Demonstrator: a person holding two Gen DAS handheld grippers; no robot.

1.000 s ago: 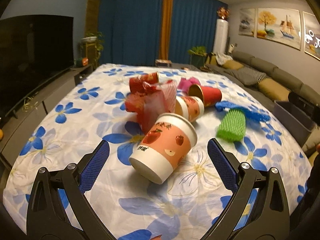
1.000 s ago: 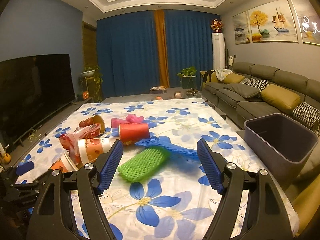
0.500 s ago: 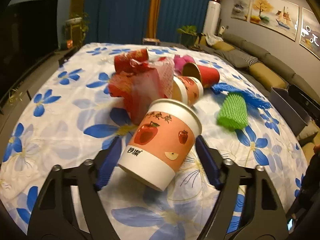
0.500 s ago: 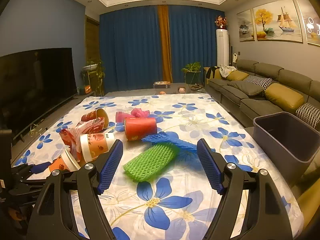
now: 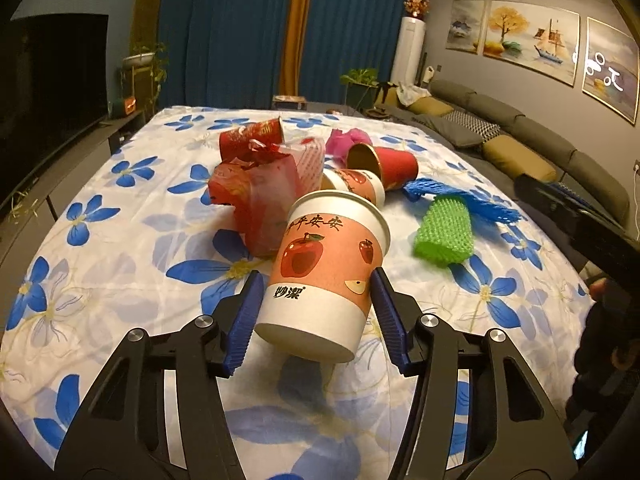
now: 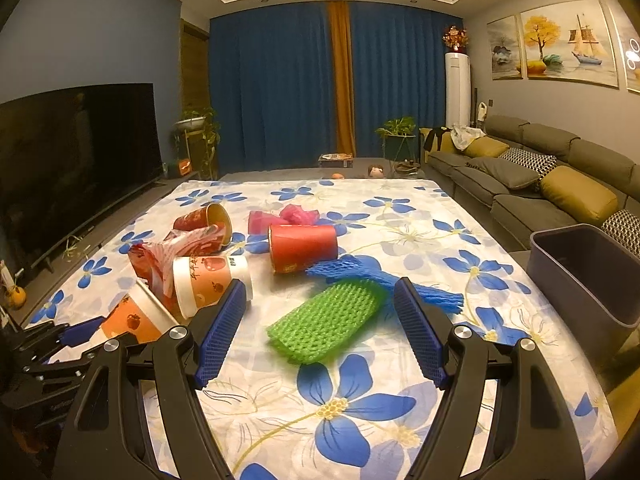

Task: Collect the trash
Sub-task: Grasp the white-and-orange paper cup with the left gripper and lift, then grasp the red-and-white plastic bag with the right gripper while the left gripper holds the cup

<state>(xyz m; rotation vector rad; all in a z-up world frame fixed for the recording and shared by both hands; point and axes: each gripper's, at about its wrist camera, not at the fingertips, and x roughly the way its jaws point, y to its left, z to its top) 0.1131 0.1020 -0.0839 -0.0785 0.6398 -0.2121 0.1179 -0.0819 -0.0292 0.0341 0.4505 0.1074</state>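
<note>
My left hand-held gripper [image 5: 316,312] has just been closing and its pads now sit against the lower wall of the apple-print paper cup [image 5: 324,276], tipped on the floral worktop [image 5: 120,280]. It's light, thin, crushable — I'd squeeze gently, low near the stiffer base. My right hand-held gripper [image 6: 320,328] gapes empty over the green foam net [image 6: 324,326] — soft, springy.

A home living room: grey sofa [image 6: 560,176], large television [image 6: 76,152], blue curtains [image 6: 280,88], wall paintings [image 6: 560,48].
</note>
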